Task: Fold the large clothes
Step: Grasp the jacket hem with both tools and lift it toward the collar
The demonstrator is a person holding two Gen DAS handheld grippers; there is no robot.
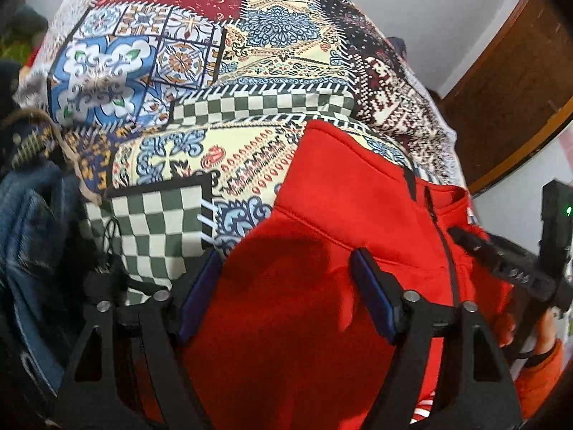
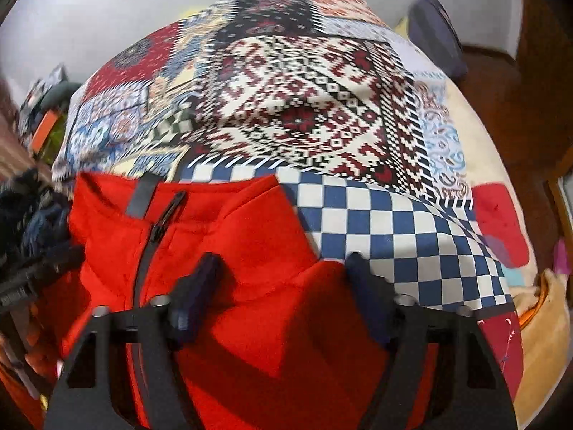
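Both the left gripper (image 1: 286, 268) and right gripper (image 2: 283, 272) hang released over the red jacket (image 1: 322, 215), a soft, floppy fleece lying near the bed's (image 2: 394, 215) front edge, best pinched at its shoulders.

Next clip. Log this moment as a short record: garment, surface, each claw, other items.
garment: red zip-up jacket, lying collar away from the cameras, dark zipper closed
surface: bed covered by a patchwork quilt
left claw: open, over the jacket's red fabric, nothing pinched
right claw: open, over the jacket near its edge by the blue-checked patch
other items: blue denim clothing at the left edge of the left wrist view
fold status: no fold visible yet
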